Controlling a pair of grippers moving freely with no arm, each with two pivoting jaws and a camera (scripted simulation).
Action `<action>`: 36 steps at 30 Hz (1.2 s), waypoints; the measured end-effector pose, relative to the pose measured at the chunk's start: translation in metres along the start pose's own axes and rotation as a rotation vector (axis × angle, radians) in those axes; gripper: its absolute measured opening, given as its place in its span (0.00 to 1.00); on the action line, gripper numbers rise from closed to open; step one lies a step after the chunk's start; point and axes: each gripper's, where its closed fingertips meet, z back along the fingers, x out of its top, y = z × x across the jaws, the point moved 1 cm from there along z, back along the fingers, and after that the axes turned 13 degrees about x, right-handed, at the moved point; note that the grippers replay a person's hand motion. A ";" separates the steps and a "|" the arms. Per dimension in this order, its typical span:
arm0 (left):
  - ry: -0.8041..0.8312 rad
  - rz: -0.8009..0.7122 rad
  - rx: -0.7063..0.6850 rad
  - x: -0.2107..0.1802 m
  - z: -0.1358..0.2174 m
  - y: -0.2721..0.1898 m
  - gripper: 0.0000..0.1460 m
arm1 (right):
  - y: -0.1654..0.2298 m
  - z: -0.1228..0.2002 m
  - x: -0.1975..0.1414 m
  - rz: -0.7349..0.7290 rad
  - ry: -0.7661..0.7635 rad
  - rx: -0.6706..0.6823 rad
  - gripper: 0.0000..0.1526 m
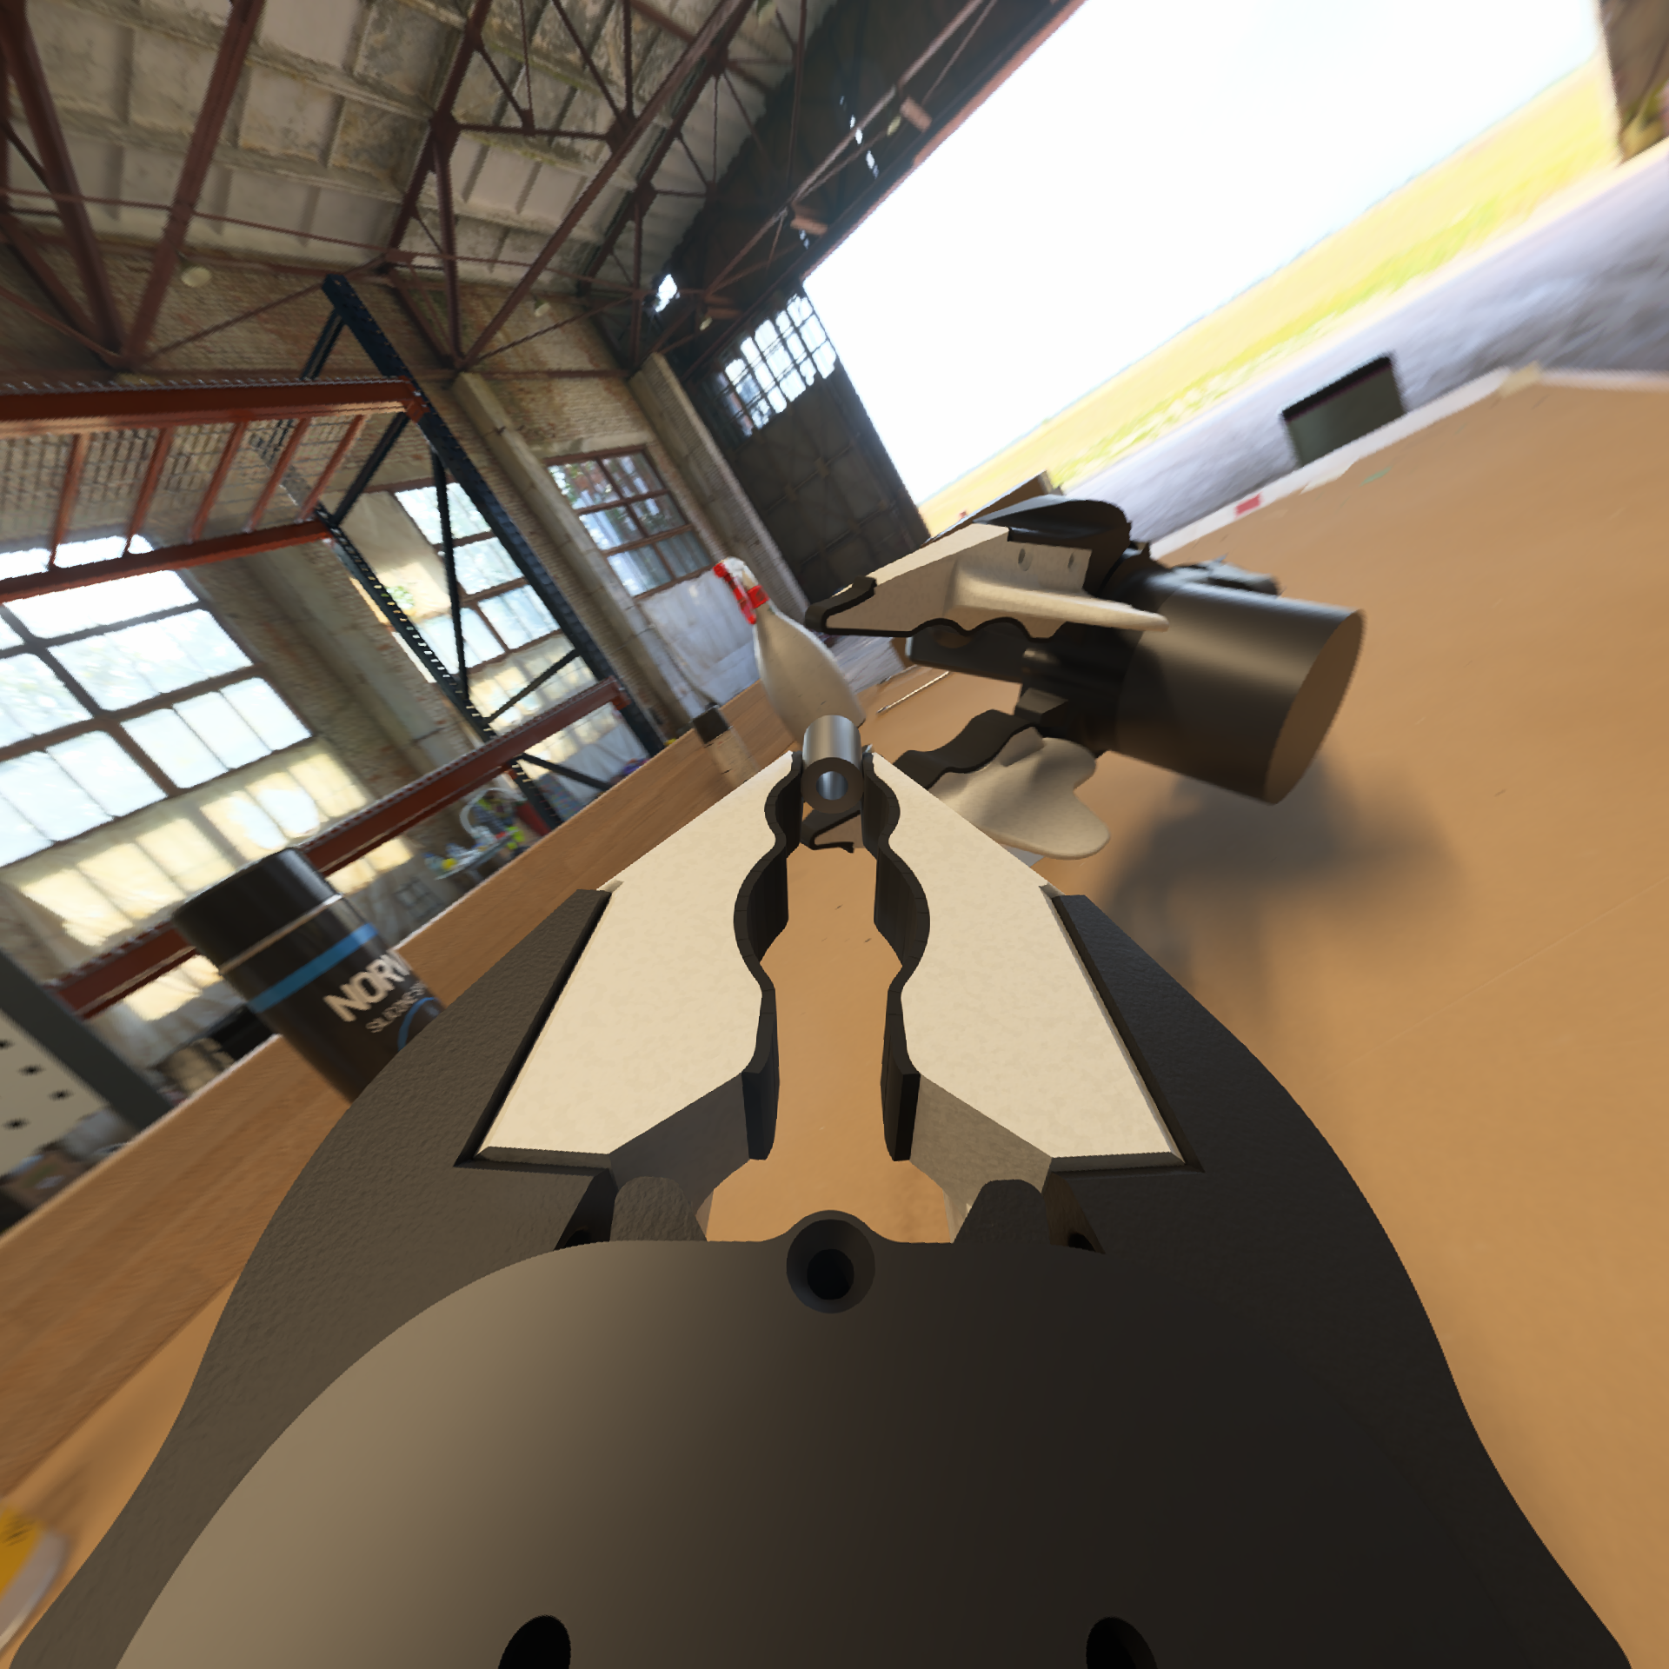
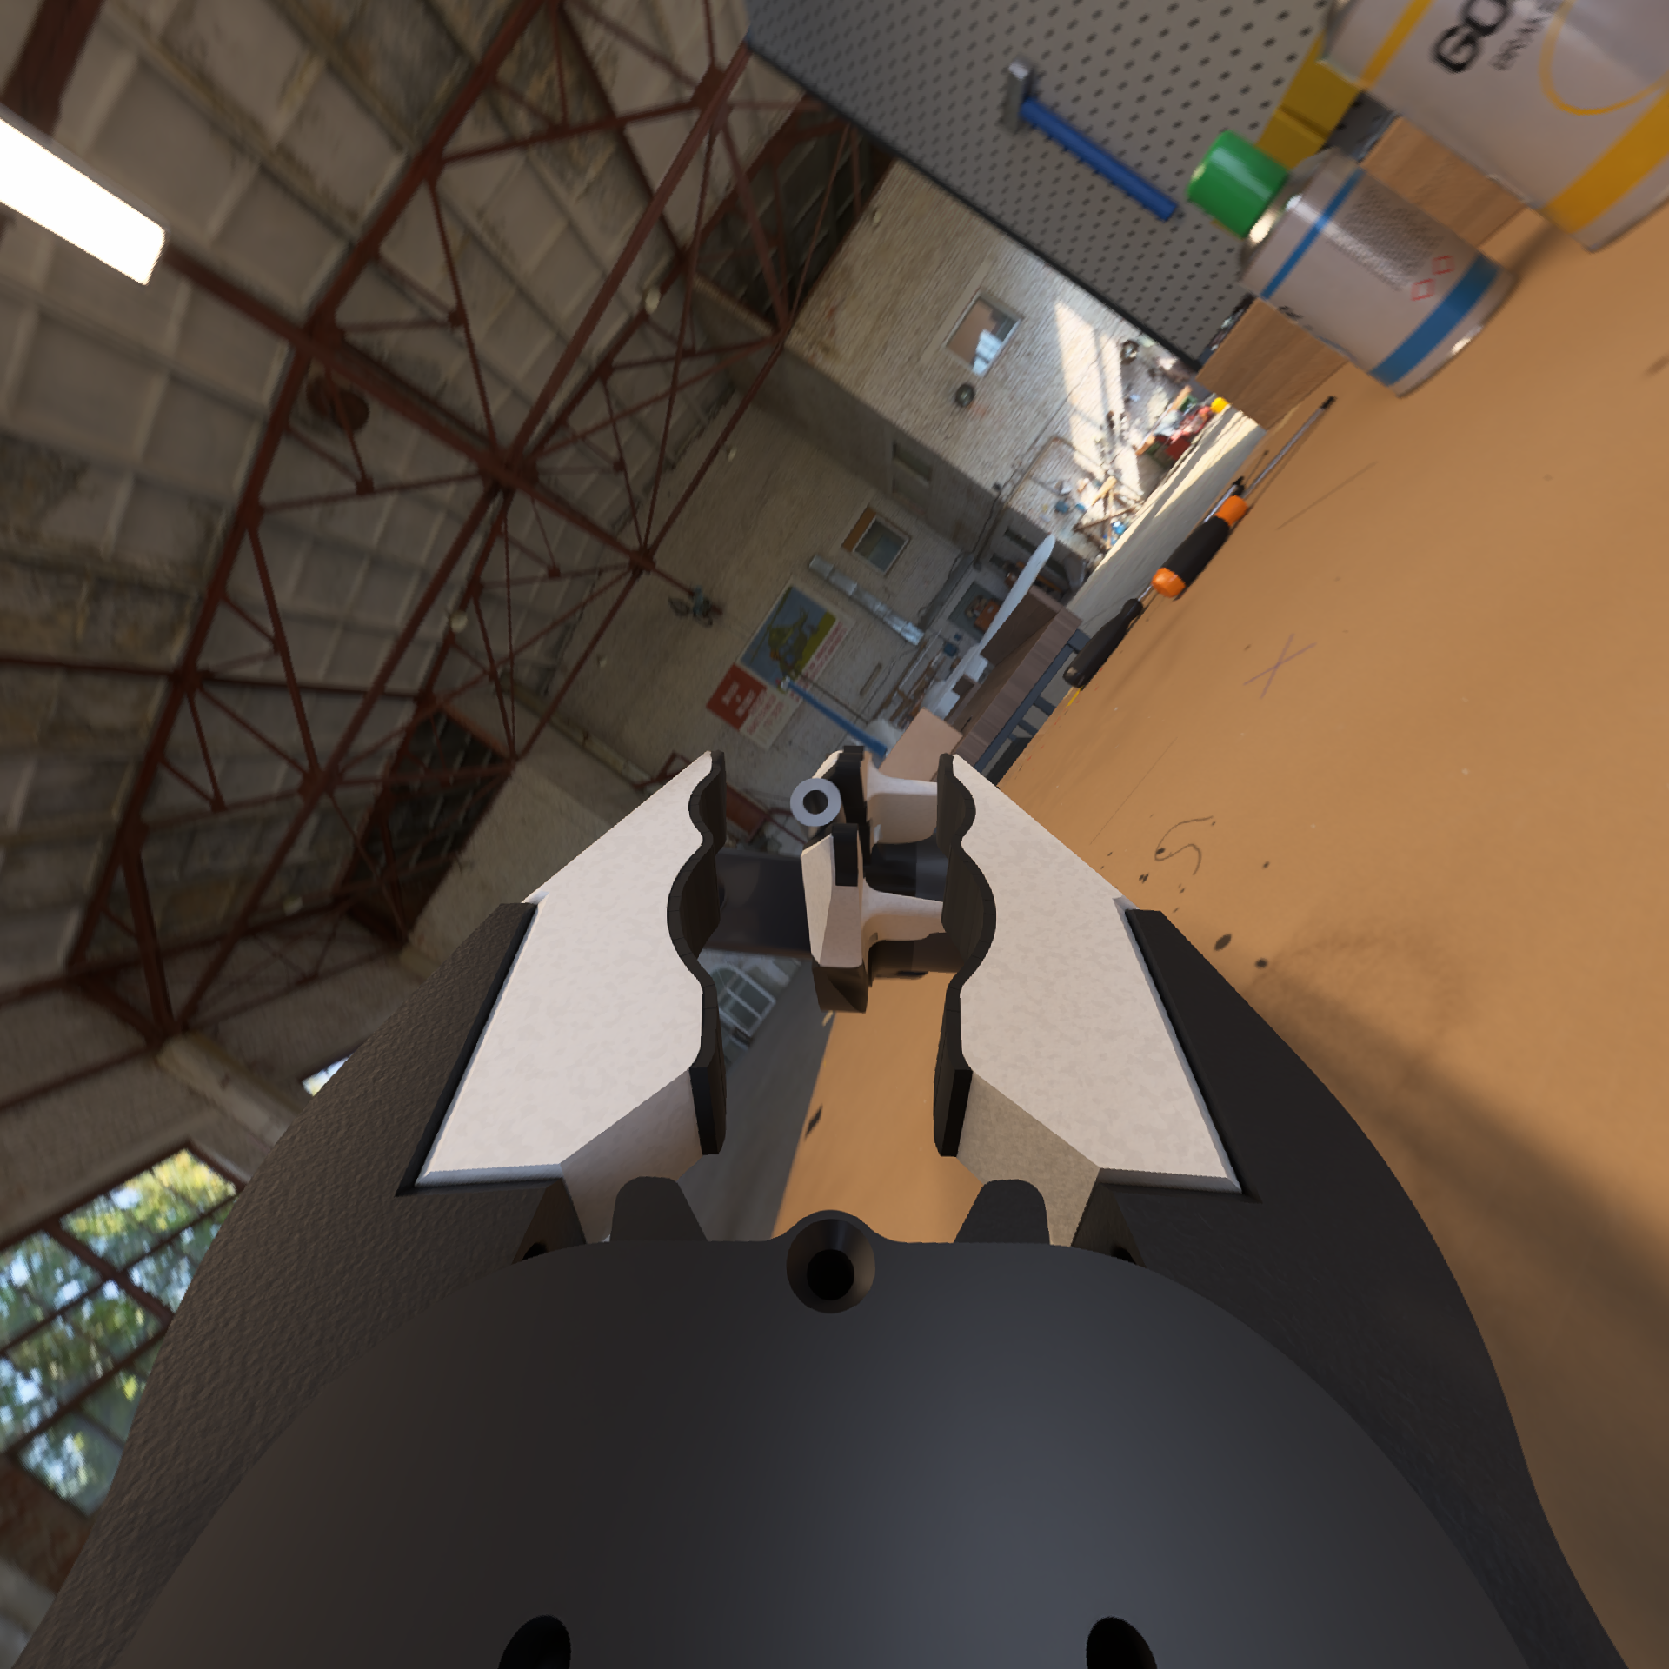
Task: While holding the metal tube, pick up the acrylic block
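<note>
Pinching one short grey metal tube [image 1: 832,775], left tongs [image 1: 832,795] face right tongs [image 2: 831,813], spread and bare, above tan table [image 1: 1355,993].

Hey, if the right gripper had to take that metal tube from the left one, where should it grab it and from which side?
Probably the free end of the metal tube that sticks out past the left gripper. That end points almost straight at the open right gripper, showing as a ring, so come head-on and close across its round wall.

Right gripper [image 2: 831,795] agape, empty
</note>
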 end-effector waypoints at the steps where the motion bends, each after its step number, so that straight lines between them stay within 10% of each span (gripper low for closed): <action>1: -0.010 0.038 -0.015 0.002 0.001 0.000 0.08 | 0.004 -0.001 -0.001 0.025 0.028 0.015 0.31; 12: -0.119 0.481 -0.327 0.026 0.019 -0.006 0.08 | 0.029 0.005 -0.015 1.026 0.644 -0.062 0.27; 17: -0.106 0.481 -0.367 0.025 0.021 -0.012 0.08 | 0.029 0.006 -0.025 1.121 0.708 -0.026 0.09; 31: -0.081 0.443 -0.381 0.022 0.022 -0.015 0.08 | 0.032 0.012 -0.025 1.038 0.751 0.012 0.07; 36: -0.091 0.531 -0.333 0.022 0.022 0.001 0.08 | 0.038 0.053 0.022 1.098 0.891 -0.222 0.41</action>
